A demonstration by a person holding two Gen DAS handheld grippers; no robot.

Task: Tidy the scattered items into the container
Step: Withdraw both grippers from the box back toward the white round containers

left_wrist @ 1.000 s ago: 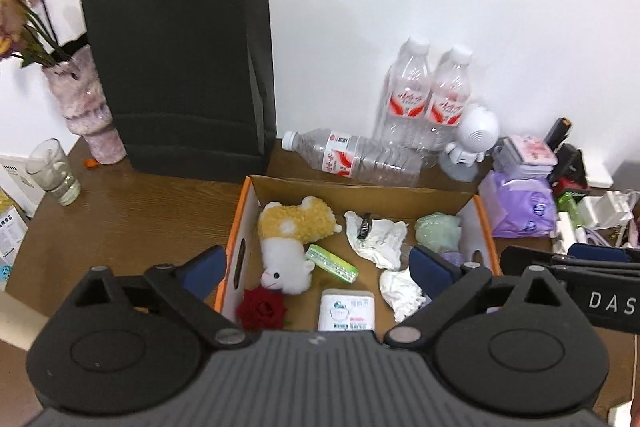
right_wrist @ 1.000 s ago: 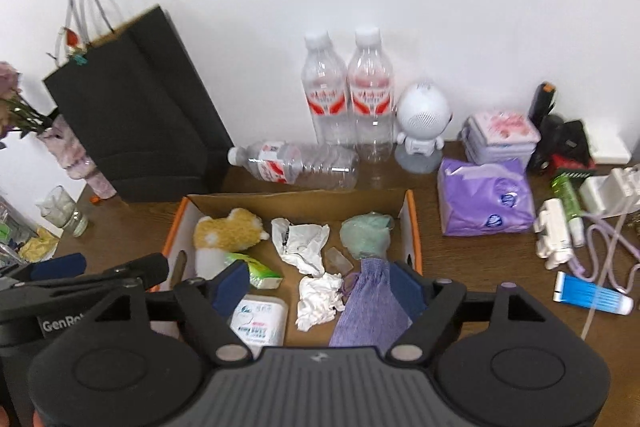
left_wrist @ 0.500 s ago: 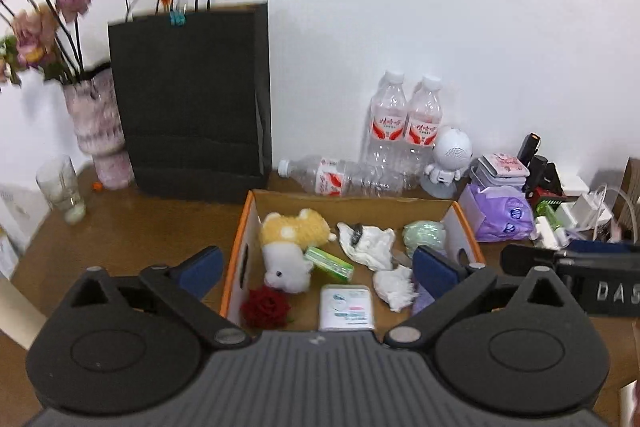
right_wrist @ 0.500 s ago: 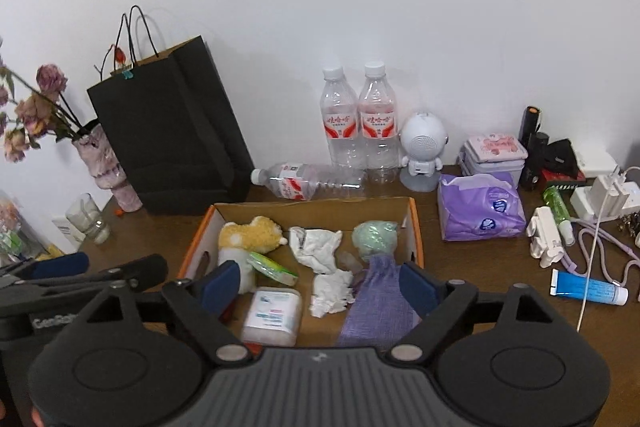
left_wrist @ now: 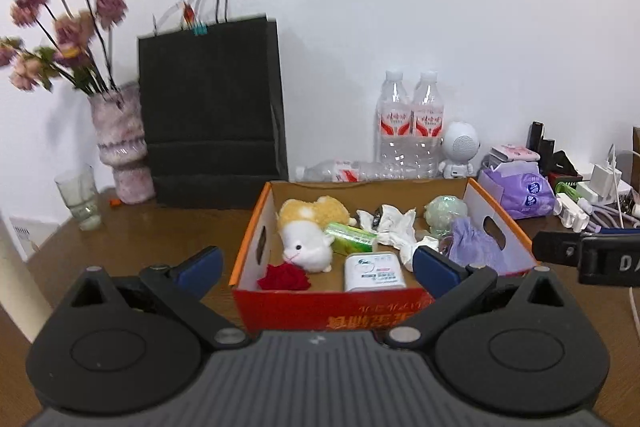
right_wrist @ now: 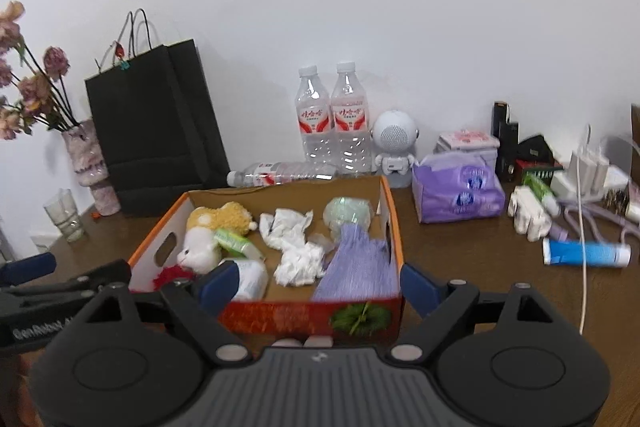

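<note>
**Both grippers wide apart before the filled box**

Nearest, the left gripper (left_wrist: 316,263) and right gripper (right_wrist: 314,285) stand spread, nothing between them. Just beyond, the cardboard box (right_wrist: 394,223) holds plush toy (left_wrist: 308,227), tissues (right_wrist: 298,259) and purple cloth (right_wrist: 356,267). Water bottles (right_wrist: 332,119) line the table's (right_wrist: 460,251) far edge.

**Cardboard, cloth and clear plastic on dark wood**

The box (right_wrist: 394,227) was matt brown cardboard inside, with glossy red print outside. In it lay a fuzzy plush toy (left_wrist: 308,227), crumpled white tissue (right_wrist: 298,251) and ribbed lilac cloth (right_wrist: 360,267). The table (left_wrist: 160,239) was dark, faintly shiny wood. The bottles (right_wrist: 332,123) were clear, glossy plastic; the bag (left_wrist: 212,107) was matt black paper.
</note>
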